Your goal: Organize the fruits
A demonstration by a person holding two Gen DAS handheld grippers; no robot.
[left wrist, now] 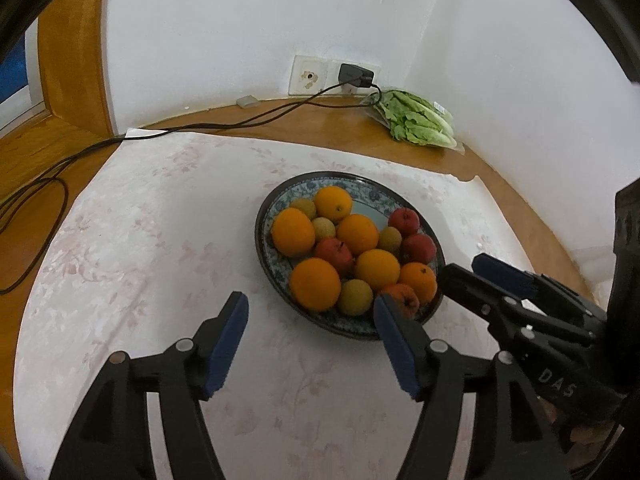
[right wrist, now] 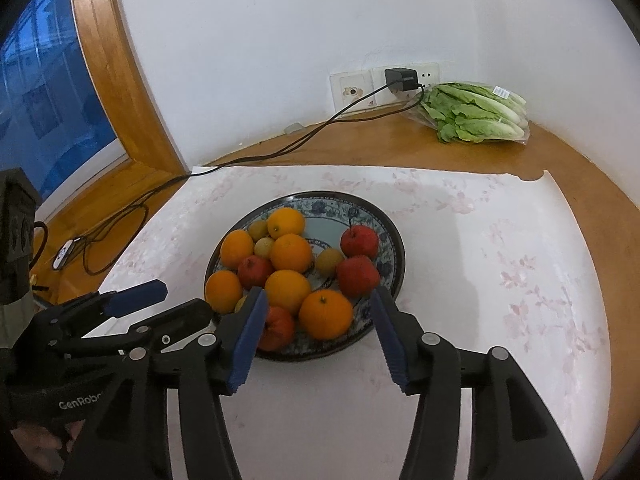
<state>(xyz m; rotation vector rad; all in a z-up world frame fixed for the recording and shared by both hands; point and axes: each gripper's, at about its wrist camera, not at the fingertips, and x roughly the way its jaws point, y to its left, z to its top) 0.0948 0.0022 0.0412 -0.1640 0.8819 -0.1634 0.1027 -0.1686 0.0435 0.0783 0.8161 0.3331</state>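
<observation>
A blue-patterned plate (left wrist: 320,178) (right wrist: 328,197) sits on the white floral cloth. It holds several oranges (left wrist: 315,284) (right wrist: 325,314), red apples (left wrist: 418,249) (right wrist: 357,276) and small yellow-green fruits (left wrist: 354,297) (right wrist: 329,261). My left gripper (left wrist: 310,300) (right wrist: 186,298) hovers at the plate's near left edge. It is open, and its blue pads touch nothing. My right gripper (right wrist: 319,294) (left wrist: 464,266) hangs over the plate's near right edge. It is open too; an orange shows beyond the gap between its pads, but nothing is gripped.
A bag of lettuce (left wrist: 416,120) (right wrist: 476,112) lies in the back corner by the wall. A black charger (left wrist: 354,76) (right wrist: 400,79) sits in the socket, and its cable (left wrist: 240,122) (right wrist: 256,158) runs left across the wooden table. A wooden window frame (right wrist: 120,80) stands at the left.
</observation>
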